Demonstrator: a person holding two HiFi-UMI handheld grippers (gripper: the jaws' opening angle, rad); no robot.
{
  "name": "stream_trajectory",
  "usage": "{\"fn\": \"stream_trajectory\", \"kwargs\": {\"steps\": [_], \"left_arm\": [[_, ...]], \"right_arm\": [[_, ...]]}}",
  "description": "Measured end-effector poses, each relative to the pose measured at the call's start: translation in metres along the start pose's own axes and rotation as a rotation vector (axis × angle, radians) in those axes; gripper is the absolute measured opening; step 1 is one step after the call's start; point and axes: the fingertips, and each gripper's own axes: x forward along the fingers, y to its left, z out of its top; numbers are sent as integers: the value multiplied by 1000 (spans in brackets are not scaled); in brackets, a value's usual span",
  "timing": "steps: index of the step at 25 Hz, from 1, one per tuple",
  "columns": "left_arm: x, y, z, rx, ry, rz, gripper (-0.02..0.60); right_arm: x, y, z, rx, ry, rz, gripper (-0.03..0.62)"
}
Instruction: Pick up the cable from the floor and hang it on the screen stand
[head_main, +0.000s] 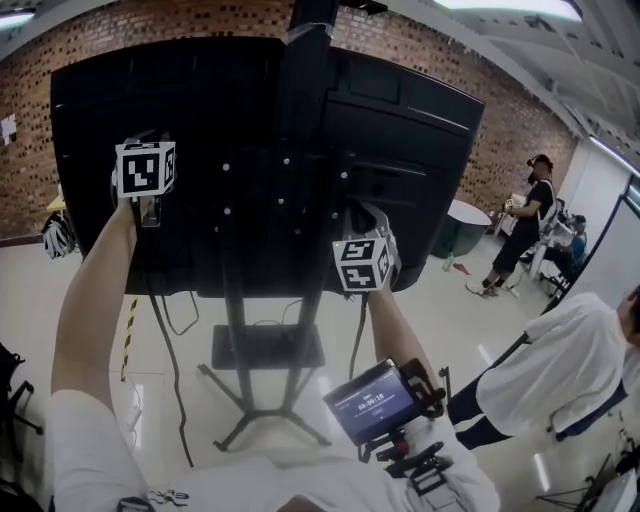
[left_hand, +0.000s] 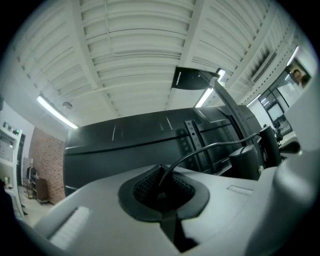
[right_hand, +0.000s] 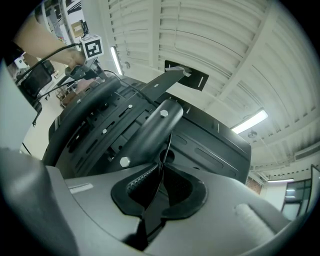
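Black cable (left_hand: 201, 150) is clamped in left gripper (left_hand: 161, 187) and right gripper (right_hand: 161, 177). Held high behind the screen stand (head_main: 305, 100), probably for hanging.

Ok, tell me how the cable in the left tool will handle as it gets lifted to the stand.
Probably floppy: the cable bends in a loose arc out of the shut left tool rather than standing straight. Likely light, since it looks thin against the screen stand. It may slip, as only a narrow pinch holds it.
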Motion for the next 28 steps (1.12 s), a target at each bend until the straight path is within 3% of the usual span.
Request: {"fn": "stream_trajectory", "kwargs": {"steps": [4,10,15,28], "left_arm": [[6,2,3,118,38,25,2],[14,6,-6,208,69,66,2],[16,18,-14,341,83,126,2],[8,21,-16,740,7,274,2]], "right_arm": [[-1,-2,1,-6,-2,-4,44],[0,-1,0,-4,1,-3,43],[-1,-1,1,-8,2,1,43],[1,1,0,-4,-5,3,43]]}}
